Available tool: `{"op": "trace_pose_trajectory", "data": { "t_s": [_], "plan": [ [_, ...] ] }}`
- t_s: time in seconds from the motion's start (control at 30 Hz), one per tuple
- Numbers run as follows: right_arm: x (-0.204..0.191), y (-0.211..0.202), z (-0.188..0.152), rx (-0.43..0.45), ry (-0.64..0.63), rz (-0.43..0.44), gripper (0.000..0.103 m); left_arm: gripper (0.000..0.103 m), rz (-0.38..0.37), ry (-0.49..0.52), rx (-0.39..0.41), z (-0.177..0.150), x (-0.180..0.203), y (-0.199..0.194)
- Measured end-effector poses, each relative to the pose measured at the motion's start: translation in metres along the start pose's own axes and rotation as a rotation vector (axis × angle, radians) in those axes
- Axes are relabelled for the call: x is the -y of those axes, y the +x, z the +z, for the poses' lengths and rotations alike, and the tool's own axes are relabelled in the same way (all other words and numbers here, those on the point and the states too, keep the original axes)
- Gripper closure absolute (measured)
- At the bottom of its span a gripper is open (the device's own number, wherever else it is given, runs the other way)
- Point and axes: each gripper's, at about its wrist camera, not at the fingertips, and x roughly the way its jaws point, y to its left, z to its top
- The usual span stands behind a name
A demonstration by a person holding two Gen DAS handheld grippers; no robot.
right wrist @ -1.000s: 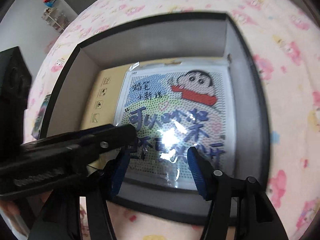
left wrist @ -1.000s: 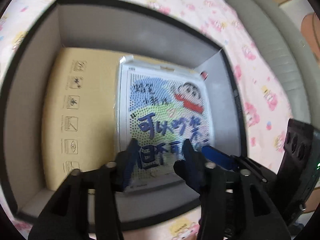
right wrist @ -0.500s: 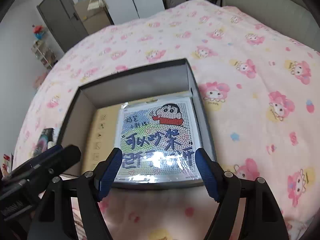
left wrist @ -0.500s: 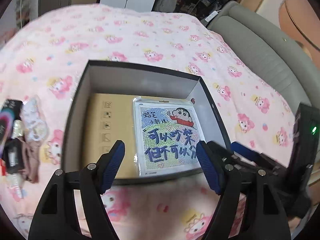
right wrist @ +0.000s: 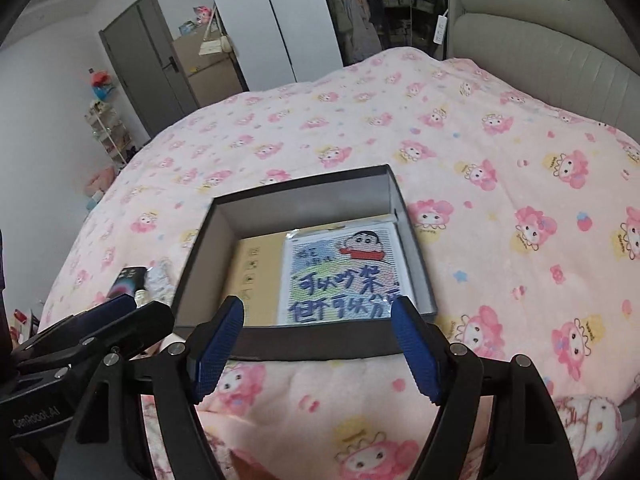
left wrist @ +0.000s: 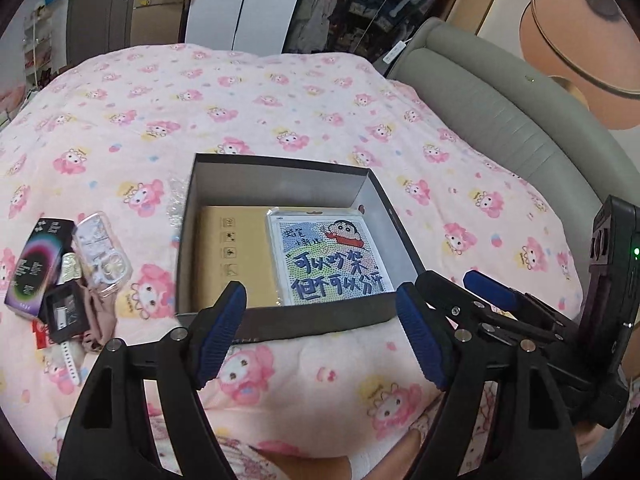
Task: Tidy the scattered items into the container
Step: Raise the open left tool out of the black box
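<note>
A dark open box (left wrist: 280, 178) (right wrist: 304, 350) sits on the pink bed cover. Inside lie a tan carton (left wrist: 228, 252) and a cartoon bead picture pack (left wrist: 328, 260) (right wrist: 344, 272). My left gripper (left wrist: 320, 336) is open and empty, above the cover in front of the box. My right gripper (right wrist: 316, 340) is open and empty beside it, also in front of the box. Left of the box lie a dark colourful box (left wrist: 34, 268), a clear phone case (left wrist: 102, 252), a small black box (left wrist: 66, 312) and a white watch strap (left wrist: 70, 360).
The pink patterned cover (left wrist: 280, 100) spreads all round the box. A grey padded headboard (left wrist: 500, 92) runs along the right. Wardrobes and a door (right wrist: 148, 68) stand beyond the bed's far side.
Both grippers have pulled up and back out of the box. The left gripper opened and let go of the bead picture pack, which now lies flat in the box.
</note>
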Motion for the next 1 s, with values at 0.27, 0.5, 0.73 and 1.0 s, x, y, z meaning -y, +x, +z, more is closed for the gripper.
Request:
{"op": "trace_pose_trajectory", "data": {
  "t_s": [0.27,0.5,0.73,1.0],
  "plan": [
    [-0.034,-0.011,-0.01,-0.01,-0.032,0.035,0.029,0.025,0.009,-0.022,0.023,-0.011,-0.021,-0.03],
    [-0.071,-0.013,-0.018,-0.016,-0.091,0.035,0.029,0.025,0.036,-0.054,0.038,-0.02,-0.048,-0.055],
    [-0.104,-0.007,-0.023,-0.038,-0.151,0.047,0.029,0.024,0.074,-0.094,0.049,-0.029,-0.076,-0.075],
    [-0.151,0.011,-0.033,-0.084,-0.239,0.078,0.029,0.024,0.119,-0.17,0.051,-0.045,-0.123,-0.092]
  ]
}}
